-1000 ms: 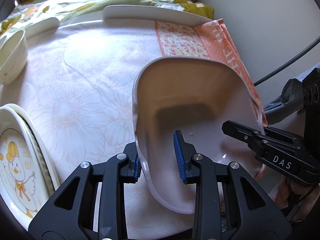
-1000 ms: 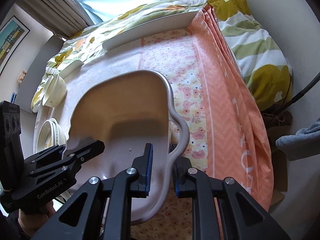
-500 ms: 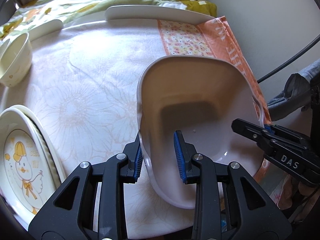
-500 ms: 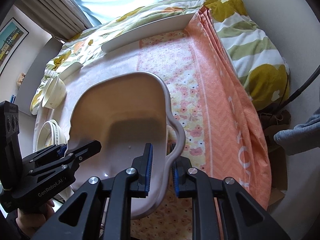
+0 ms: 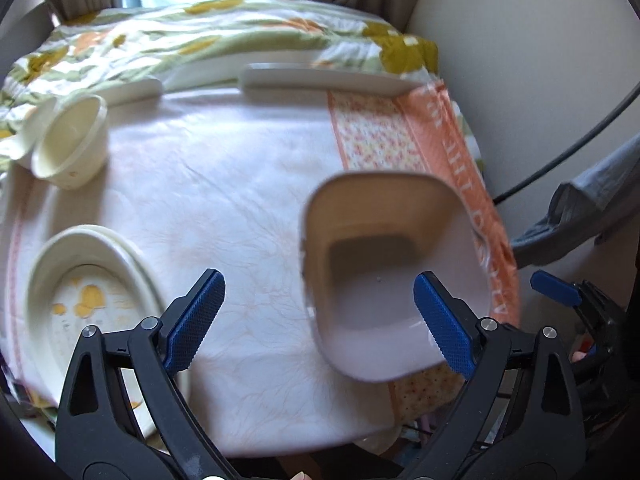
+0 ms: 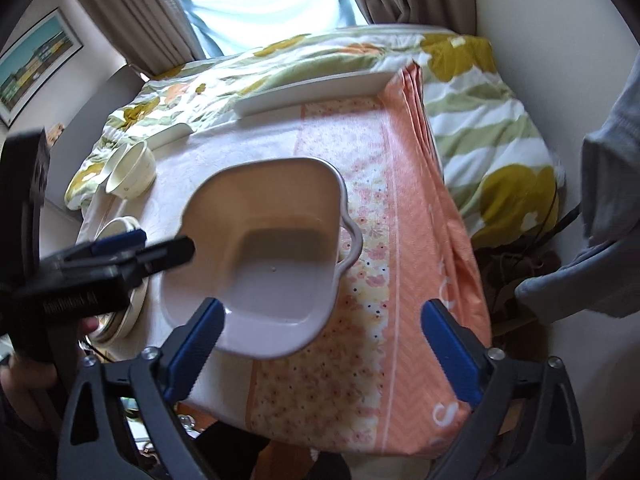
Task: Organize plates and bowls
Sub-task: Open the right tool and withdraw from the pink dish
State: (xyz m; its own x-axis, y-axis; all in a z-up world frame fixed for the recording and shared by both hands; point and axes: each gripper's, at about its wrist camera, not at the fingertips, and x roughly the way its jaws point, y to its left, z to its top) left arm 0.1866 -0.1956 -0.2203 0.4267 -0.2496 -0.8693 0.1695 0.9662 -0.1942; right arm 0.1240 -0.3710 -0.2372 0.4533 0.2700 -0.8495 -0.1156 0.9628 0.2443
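A pale pink square dish with side handles rests on the tablecloth near the table's right front corner. My left gripper hangs above its left rim. Its jaws are opening wide, and the blue pads touch nothing. My right gripper hovers above the dish's near right corner. Its jaws are also opening, with the pads clear of the rim. Each gripper shows in the other's view: the right gripper and the left gripper. A stack of cream plates with a duck print lies at front left.
Two nested cream bowls lie tipped at back left. A long white tray and a shorter white tray line the far edge. A floral quilt lies beyond, and an orange runner drapes over the right edge beside a wall.
Both grippers were shut on the dish's opposite rims. Both have let go, spread wide and lifted back. The dish now looks smaller and farther below.
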